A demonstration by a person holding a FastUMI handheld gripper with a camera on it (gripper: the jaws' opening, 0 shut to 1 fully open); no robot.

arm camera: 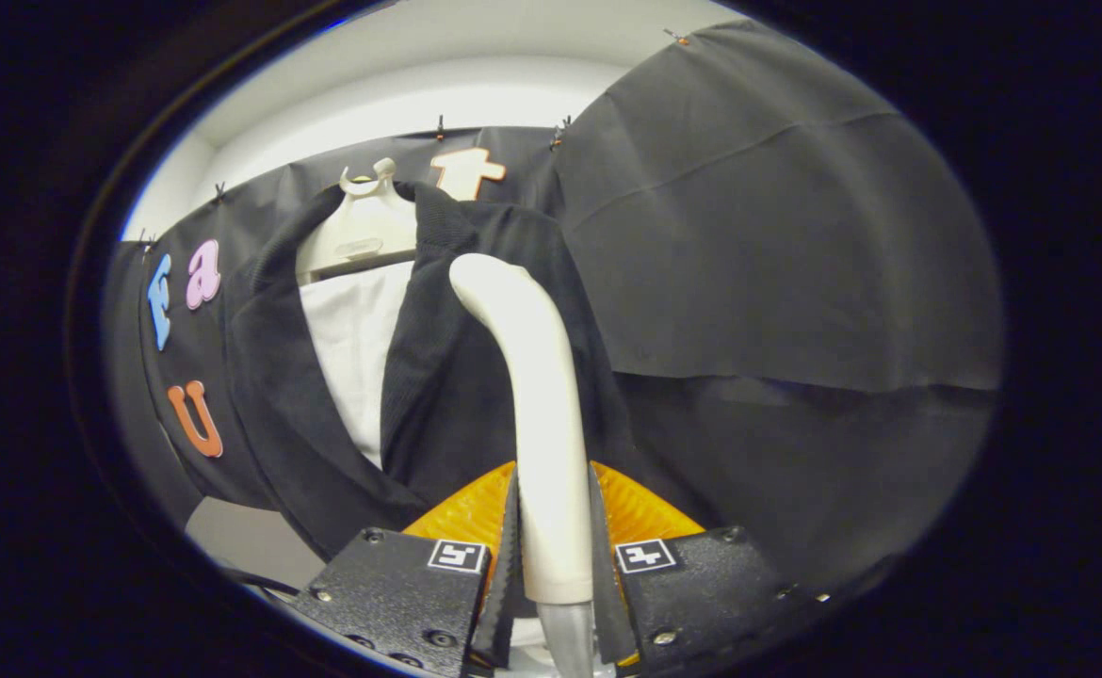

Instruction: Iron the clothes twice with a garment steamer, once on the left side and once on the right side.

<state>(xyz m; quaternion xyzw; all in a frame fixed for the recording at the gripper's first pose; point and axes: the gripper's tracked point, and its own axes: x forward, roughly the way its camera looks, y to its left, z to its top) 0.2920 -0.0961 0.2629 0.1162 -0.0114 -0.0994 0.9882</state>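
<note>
The white, curved plastic garment steamer [537,414] stands upright between the gripper's [556,556] two fingers, both pressed against its handle — a firm clamp low on the shaft. Its rounded head bends to the left, up against the right front panel of the dark knitted cardigan [461,377] just beyond the fingers. The cardigan hangs open on a cream plastic hanger [363,231] over a white inner garment [353,348]. Behind it, black cloth [777,245] covers the booth's wall, pinned along the top by small clips [439,125]; a white wall [419,94] shows above — far off. No brand or label is readable.
</note>
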